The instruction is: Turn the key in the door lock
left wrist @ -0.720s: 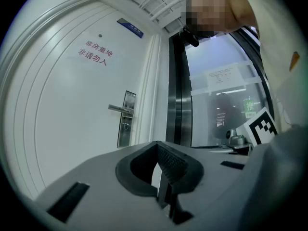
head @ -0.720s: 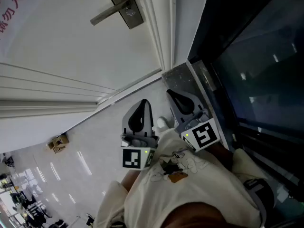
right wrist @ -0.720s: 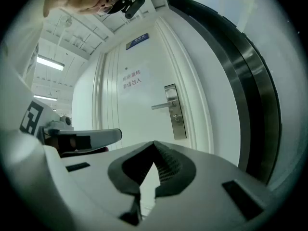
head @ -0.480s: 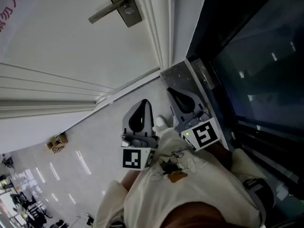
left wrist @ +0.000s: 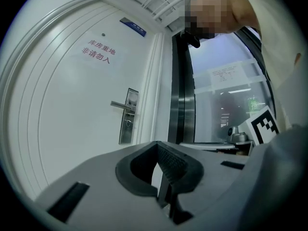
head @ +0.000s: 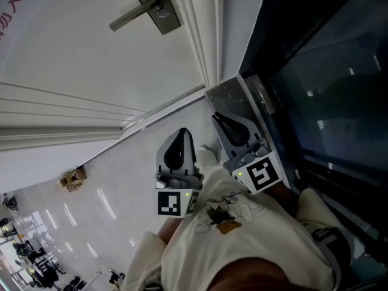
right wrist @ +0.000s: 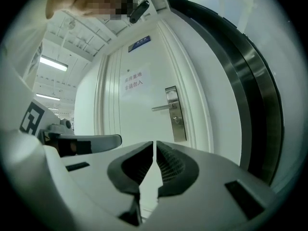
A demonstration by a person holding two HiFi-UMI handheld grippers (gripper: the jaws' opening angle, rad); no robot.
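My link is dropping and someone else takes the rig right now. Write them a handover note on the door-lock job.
Left gripper: shut, empty, held close to the body.
Right gripper: shut, empty, beside the left one.
Lock plate with its lever handle is ahead on the white door, and neither gripper touches it. The lock cylinder sits below the handle. It is too small to tell whether a key is in it.
Done: nothing visible yet.
Left: approach the lock, grip the key, turn it.
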